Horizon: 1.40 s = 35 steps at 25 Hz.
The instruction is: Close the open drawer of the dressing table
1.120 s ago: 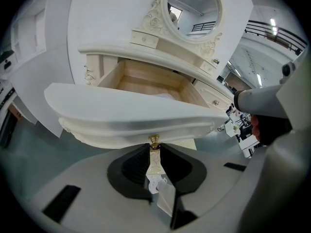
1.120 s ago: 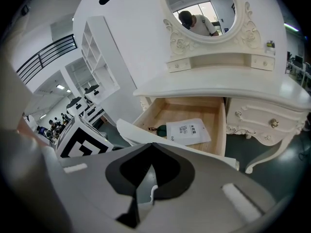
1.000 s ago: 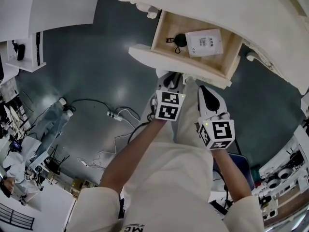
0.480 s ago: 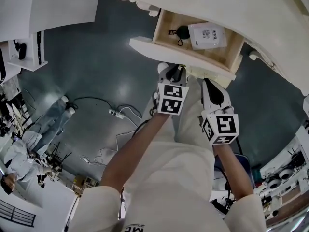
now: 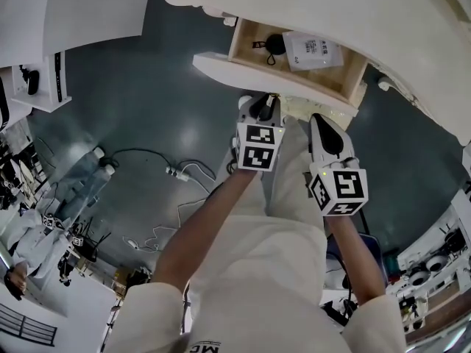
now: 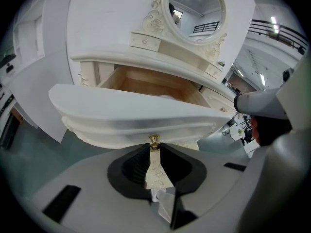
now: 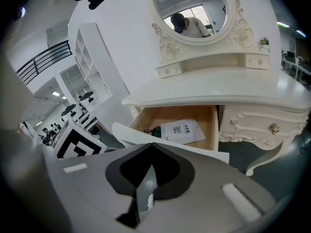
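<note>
The white dressing table (image 5: 346,13) has its middle drawer (image 5: 243,76) pulled out, showing a wooden inside. In it lie a white printed packet (image 5: 314,50) and a small black item (image 5: 274,44). My left gripper (image 5: 268,103) is at the drawer front, shut on its small gold knob (image 6: 154,140) just below the curved white front panel (image 6: 136,115). My right gripper (image 5: 318,120) hovers beside the left one, a little short of the drawer front (image 7: 170,147). Its jaws meet at the tips with nothing between them (image 7: 151,145).
A power strip with cables (image 5: 176,173) lies on the dark floor to the left. White shelving (image 5: 44,79) stands further left. The table's right side has small closed drawers (image 7: 272,127) and a curved leg (image 7: 257,166). An oval mirror (image 6: 194,8) rises above the top.
Both grippers have moved towards the table, and the drawer has slid a little further in under the tabletop. The left grip on the knob is unchanged.
</note>
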### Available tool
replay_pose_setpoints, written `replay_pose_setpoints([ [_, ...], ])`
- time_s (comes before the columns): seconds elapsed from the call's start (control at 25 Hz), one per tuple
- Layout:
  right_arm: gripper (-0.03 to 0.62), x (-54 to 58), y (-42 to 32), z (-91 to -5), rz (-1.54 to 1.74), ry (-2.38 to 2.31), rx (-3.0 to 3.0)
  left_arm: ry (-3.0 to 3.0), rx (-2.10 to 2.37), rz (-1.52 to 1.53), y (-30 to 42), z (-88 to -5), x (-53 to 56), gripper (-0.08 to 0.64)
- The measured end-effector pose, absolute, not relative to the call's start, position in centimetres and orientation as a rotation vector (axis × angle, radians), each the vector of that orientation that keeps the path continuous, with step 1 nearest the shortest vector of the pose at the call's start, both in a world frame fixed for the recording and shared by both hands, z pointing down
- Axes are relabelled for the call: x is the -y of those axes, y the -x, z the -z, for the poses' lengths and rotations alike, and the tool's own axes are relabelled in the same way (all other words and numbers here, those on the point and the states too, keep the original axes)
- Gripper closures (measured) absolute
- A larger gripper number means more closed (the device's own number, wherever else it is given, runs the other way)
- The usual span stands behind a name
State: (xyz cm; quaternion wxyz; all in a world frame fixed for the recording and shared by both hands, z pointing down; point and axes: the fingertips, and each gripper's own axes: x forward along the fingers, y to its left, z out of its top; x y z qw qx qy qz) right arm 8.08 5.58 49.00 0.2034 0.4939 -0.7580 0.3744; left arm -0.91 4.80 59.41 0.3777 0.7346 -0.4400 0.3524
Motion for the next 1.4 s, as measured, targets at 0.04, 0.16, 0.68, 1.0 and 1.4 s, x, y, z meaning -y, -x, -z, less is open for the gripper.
replay_pose_setpoints([
  [0.04,0.591,-5.6,-8.1,-49.0,-1.044,-1.381,2.115,-1.88,1.126,-0.896,0.9,-59.4,-4.8,0.508],
  [0.16,0.591,-5.5,-8.2,-49.1,-1.046,-1.387,2.116,-1.882,1.131,-0.892,0.9,-59.5,-4.6,0.508],
  [0.68,0.591,-5.3,-9.2,-49.3,-1.058,-1.396,2.111,-1.885,1.141,-0.899,0.6,-59.6,-3.9,0.508],
  [1.0,0.591,-4.1,-9.3,-49.4,-1.07,-1.403,2.111,-1.891,1.154,-0.89,0.2,-59.5,-2.3,0.508],
  [1.4,0.591,-3.1,-9.3,-49.5,-1.065,-1.403,2.106,-1.908,1.153,-0.906,0.0,-59.4,-0.7,0.508],
])
